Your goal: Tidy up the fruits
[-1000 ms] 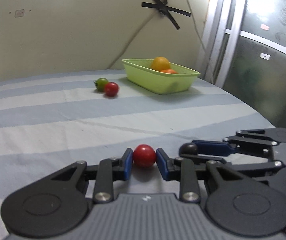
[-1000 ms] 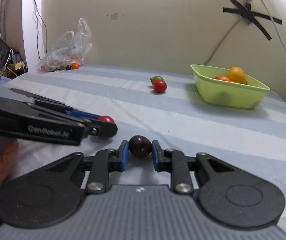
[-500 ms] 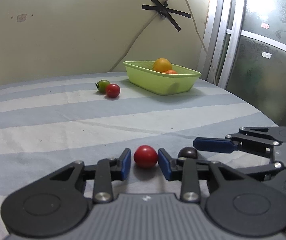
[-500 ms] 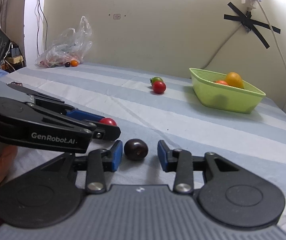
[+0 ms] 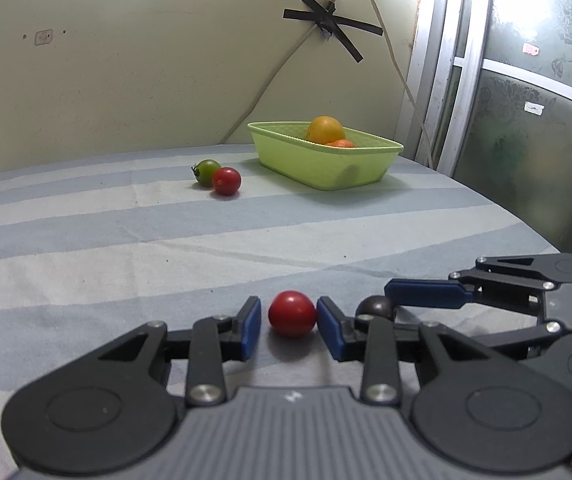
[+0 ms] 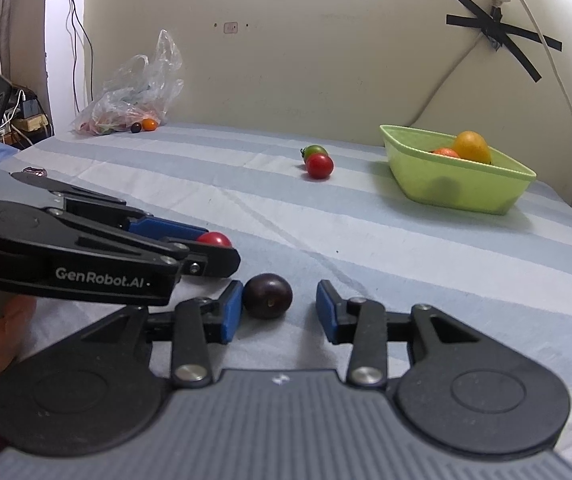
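A red cherry tomato [image 5: 291,313] lies on the striped cloth between the fingers of my left gripper [image 5: 289,326], which is open with small gaps beside the fruit. A dark purple tomato [image 6: 268,295] lies between the fingers of my right gripper [image 6: 279,312], which is open wide; the tomato rests near the left pad. The purple tomato also shows in the left wrist view [image 5: 375,307]. A green basket [image 5: 325,156] holds a yellow-orange fruit [image 5: 325,130] and an orange one [image 5: 339,143]. A green tomato [image 5: 207,171] and a red tomato [image 5: 226,181] lie left of the basket.
A clear plastic bag [image 6: 134,96] with small fruits lies at the far left by the wall. A power cable [image 5: 389,52] hangs down the wall behind the basket. The cloth's right edge [image 5: 525,224] drops off by a glass door.
Both grippers have opened: the left let go of the red tomato and the right let go of the dark purple tomato. Both fruits now rest on the cloth.
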Tool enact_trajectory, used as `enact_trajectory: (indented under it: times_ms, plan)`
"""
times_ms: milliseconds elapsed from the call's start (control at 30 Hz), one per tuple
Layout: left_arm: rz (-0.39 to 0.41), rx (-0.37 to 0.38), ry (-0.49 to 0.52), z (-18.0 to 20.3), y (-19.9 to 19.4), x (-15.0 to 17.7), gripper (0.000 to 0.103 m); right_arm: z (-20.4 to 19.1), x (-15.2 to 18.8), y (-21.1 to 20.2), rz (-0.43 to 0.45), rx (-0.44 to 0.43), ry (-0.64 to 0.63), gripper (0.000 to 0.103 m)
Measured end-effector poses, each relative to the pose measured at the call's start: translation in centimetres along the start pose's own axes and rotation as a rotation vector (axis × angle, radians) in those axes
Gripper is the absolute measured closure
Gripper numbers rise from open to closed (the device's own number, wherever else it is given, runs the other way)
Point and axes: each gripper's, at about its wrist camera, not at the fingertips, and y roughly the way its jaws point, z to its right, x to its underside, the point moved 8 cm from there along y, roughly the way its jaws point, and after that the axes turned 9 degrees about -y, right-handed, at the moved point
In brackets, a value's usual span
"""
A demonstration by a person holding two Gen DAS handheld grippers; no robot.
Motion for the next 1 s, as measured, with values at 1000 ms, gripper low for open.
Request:
enact_trajectory:
  times_ms: [1000]
  plan:
    - [0.002, 0.000, 0.001, -0.03, 0.03, 0.02, 0.066, 0.00, 0.06, -0.04, -0.001, -0.005, 0.005, 0.059]
